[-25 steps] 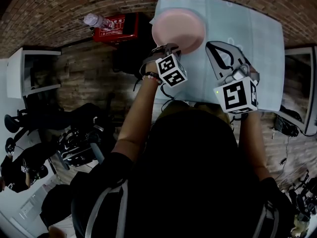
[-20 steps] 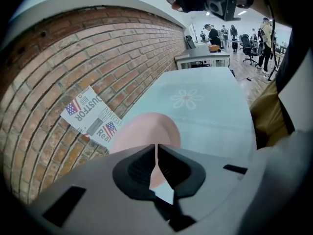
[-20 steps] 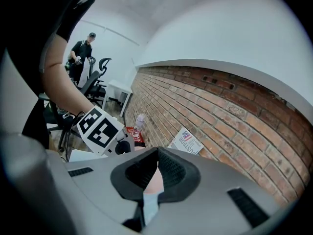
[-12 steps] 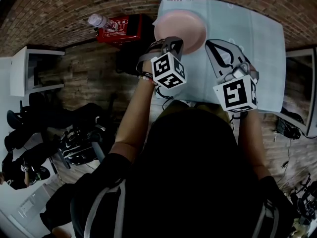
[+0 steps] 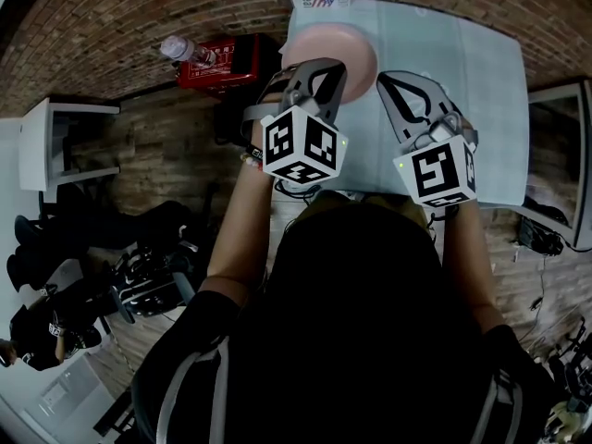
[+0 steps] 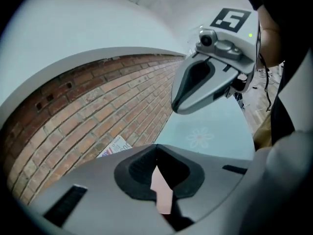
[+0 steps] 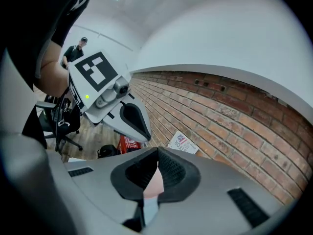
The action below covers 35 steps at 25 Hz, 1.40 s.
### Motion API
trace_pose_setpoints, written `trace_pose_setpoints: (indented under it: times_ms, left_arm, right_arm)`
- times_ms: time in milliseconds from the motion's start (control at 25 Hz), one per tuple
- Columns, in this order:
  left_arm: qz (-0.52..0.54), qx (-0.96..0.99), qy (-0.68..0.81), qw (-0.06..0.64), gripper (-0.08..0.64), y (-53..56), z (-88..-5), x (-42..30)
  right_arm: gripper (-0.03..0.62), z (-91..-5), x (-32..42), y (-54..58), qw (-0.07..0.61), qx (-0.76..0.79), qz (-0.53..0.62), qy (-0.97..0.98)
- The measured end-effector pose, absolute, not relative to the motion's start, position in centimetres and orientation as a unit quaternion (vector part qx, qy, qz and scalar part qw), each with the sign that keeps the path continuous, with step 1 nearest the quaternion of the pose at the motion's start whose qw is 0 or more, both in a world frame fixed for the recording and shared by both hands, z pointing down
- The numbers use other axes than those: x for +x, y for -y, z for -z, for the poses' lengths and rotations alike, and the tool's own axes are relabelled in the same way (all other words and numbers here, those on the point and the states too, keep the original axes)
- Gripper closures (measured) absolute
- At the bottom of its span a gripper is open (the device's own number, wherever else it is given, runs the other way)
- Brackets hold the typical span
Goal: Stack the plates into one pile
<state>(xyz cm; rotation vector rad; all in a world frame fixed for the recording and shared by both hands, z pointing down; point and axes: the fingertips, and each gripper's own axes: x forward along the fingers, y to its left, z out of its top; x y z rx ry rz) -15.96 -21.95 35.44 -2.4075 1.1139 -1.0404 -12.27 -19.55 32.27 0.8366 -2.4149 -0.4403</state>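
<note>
A round pink plate (image 5: 359, 46) lies at the far left of the pale blue tabletop (image 5: 481, 91). The left gripper (image 5: 321, 66) hangs over the plate's near edge, clenched with nothing in its jaws. The right gripper (image 5: 396, 79), just right of the plate, is likewise clenched and empty.

pink plate (image 5: 347, 43) | round, lying flat | pos: far-L end of lt-blue table (image 5: 462, 81)

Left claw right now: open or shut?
Shut. In the left gripper view, the grey left claw has its jaw tips touching, with nothing clamped between them.
</note>
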Motion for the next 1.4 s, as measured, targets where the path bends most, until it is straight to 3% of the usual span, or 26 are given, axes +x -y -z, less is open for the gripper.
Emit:
trace_pose_setpoints:
  times_ms: [560,1400]
  left_arm:
    - [0.248,-0.851,-0.422,0.191,0.538,21.6,-27.7,-14.6]
    - [0.222,-0.846,-0.435,0.216,0.538,20.5,-26.3,-13.3]
  right_arm:
    - [0.557,-30.9,-11.8,19.8,0.257,0.324,0.173,0.894]
    - [0.557,-29.4,-10.3,19.5,0.225,0.348,0.175,0.893]
